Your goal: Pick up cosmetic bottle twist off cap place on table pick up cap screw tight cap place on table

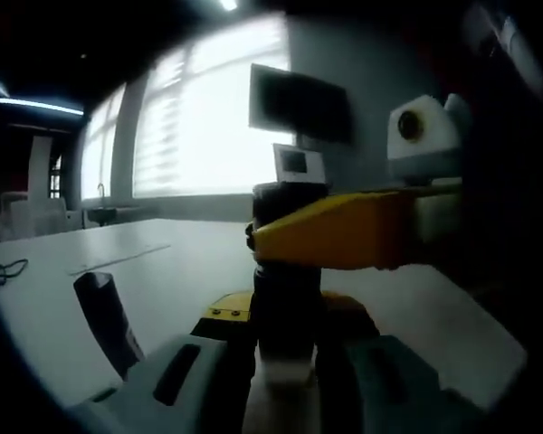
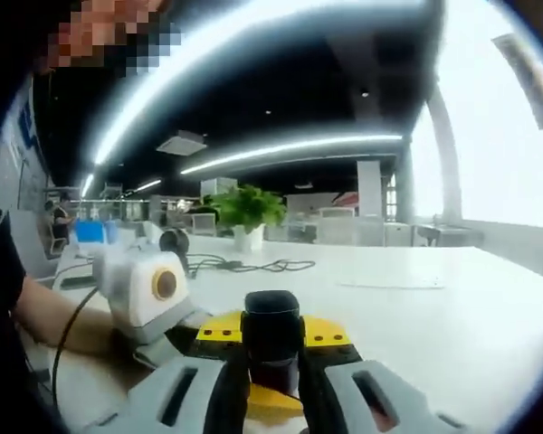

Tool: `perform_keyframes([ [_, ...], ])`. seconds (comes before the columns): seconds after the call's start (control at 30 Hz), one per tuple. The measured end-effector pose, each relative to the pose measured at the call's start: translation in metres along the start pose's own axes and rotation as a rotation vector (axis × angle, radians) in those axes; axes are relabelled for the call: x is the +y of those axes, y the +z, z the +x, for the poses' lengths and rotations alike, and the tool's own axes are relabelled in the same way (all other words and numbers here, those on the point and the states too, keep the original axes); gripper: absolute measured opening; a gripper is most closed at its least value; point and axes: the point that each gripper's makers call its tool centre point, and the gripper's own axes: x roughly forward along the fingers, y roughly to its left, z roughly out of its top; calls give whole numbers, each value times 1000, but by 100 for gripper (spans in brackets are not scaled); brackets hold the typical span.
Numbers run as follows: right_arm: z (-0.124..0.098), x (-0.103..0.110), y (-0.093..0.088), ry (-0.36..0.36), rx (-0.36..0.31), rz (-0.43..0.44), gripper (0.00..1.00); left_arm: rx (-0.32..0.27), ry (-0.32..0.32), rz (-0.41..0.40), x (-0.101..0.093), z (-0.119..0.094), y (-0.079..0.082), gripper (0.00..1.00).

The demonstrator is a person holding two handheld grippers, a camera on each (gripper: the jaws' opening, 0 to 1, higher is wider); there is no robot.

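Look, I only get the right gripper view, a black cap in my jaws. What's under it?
Observer: A dark cosmetic bottle, gripped between the jaws of the left gripper.
Operator: So my right gripper holds its cap. Anything nearby?
Observer: A black object rests on the white table, on the bottle's left in the left gripper view.
Operator: And behind?
Observer: A dark screen beside a bright window.

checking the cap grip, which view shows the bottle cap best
The right gripper view: the black cap sits centered, top visible, between that tool's jaws. The left gripper view shows the bottle side-on, its cap partly behind the yellow jaw.
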Motion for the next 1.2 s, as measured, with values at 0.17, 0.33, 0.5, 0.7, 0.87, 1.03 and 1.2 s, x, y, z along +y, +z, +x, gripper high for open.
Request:
perform_keyframes([
  [0.17, 0, -5, 0, -101, -2, 30, 14, 2, 14, 1, 3, 0, 0, 15],
  [0.33, -1, -5, -1, -164, -3, 45, 14, 6, 38, 11, 5, 0, 0, 15],
  [0.5, 0, -8, -1, -242, 3, 46, 14, 9, 80, 39, 6, 2, 1, 15],
  [0.7, 1, -10, -1, -281, -9, 40, 14, 9, 131, 71, 11, 1, 2, 15],
  [0.87, 1, -12, 0, -284, -12, 43, 14, 6, 126, 61, 10, 1, 2, 14],
  [1.03, 1, -12, 0, -279, -10, 44, 14, 5, 129, 59, 11, 1, 1, 15],
  [1.2, 4, -10, -1, -259, 2, 14, 16, 4, 141, 61, 15, 0, 1, 15],
])
